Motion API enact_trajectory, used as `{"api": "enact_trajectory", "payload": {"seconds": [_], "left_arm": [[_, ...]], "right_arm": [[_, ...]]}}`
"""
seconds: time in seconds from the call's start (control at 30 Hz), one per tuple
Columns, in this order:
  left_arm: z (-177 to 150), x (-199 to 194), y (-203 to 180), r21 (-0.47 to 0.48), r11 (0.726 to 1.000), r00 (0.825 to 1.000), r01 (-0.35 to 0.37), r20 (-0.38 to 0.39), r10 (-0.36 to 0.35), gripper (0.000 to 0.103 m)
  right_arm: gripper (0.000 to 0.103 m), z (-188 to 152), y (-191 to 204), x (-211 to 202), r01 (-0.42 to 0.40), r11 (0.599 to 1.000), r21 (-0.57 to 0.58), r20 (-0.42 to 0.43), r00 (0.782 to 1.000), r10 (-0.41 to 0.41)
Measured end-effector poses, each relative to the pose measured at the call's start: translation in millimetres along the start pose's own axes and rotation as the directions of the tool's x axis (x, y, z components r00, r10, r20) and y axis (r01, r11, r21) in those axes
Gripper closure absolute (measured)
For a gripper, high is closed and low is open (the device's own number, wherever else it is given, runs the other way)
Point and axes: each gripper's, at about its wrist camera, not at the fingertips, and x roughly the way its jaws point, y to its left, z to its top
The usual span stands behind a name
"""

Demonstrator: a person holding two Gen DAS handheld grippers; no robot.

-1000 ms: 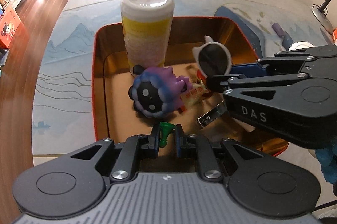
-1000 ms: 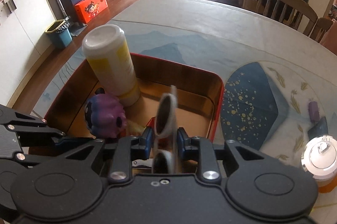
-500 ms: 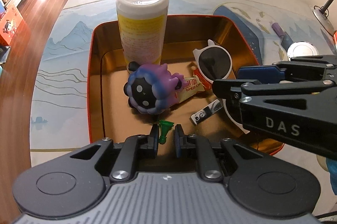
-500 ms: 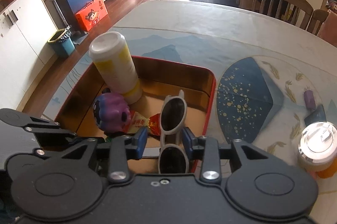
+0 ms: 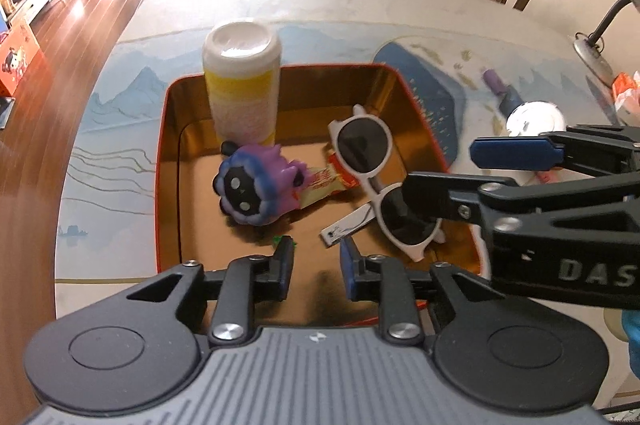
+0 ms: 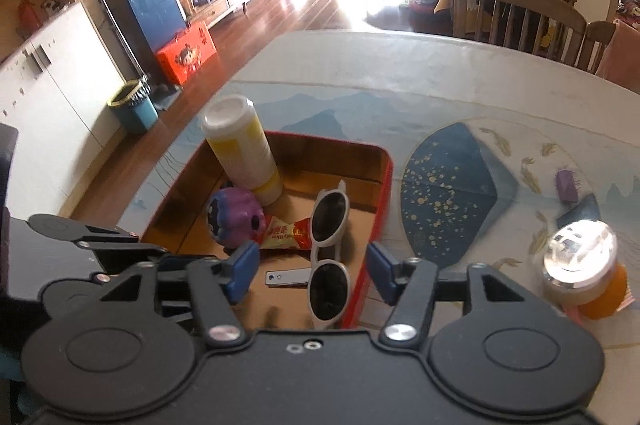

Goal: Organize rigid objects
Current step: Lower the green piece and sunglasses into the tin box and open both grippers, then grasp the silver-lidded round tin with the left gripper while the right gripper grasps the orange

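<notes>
At the far left of the red-rimmed tin box [image 5: 160,161], its left wall and the floor beside it lie bare. A yellow-and-white lidded canister [image 5: 240,85] stands upright in the far-left corner, touching the back wall. Just in front of it lies a purple sheep toy [image 5: 252,185], with a red-and-yellow snack packet [image 5: 324,181] tucked against its right side. A small green piece [image 5: 286,241] peeks out beside the left gripper [image 5: 316,261], whose jaws have just been opening and stand apart with nothing between them. A metal nail clipper [image 5: 348,225] lies flat mid-floor. White sunglasses [image 6: 328,249] rest in the box along the right wall, one end propped on the near rim. The right gripper [image 6: 312,269] has just been opening; its pads straddle the sunglasses without touching. Right of the box, on the painted tablecloth [image 6: 452,201], an orange jar with a clear lid [image 6: 584,277] and a small purple object [image 6: 566,185] stand well apart.
</notes>
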Motion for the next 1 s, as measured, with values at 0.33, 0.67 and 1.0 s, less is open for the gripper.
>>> {"api": "enact_trajectory", "payload": {"seconds": [0.33, 0.67, 1.0], "left_arm": [[3.9, -21.9, -28.9, 0.021, 1.000, 0.997, -0.005, 0.082, 0.003, 0.038], [9.3, -37.5, -70.7, 0.044, 0.999, 0.983, -0.006, 0.181, -0.002, 0.029], [18.1, -26.4, -123.2, 0.060, 0.998, 0.980, 0.017, 0.198, -0.029, 0.021]], "right_arm": [[0.025, -7.7, -30.9, -39.3, -0.013, 0.998, 0.059, 0.080, 0.997, 0.008], [0.000, -33.4, -87.2, -81.0, -0.054, 0.996, 0.078, 0.136, 0.990, 0.043], [0.000, -64.3, -143.3, -98.1, 0.004, 1.000, 0.022, 0.111, 0.994, -0.006]]}}
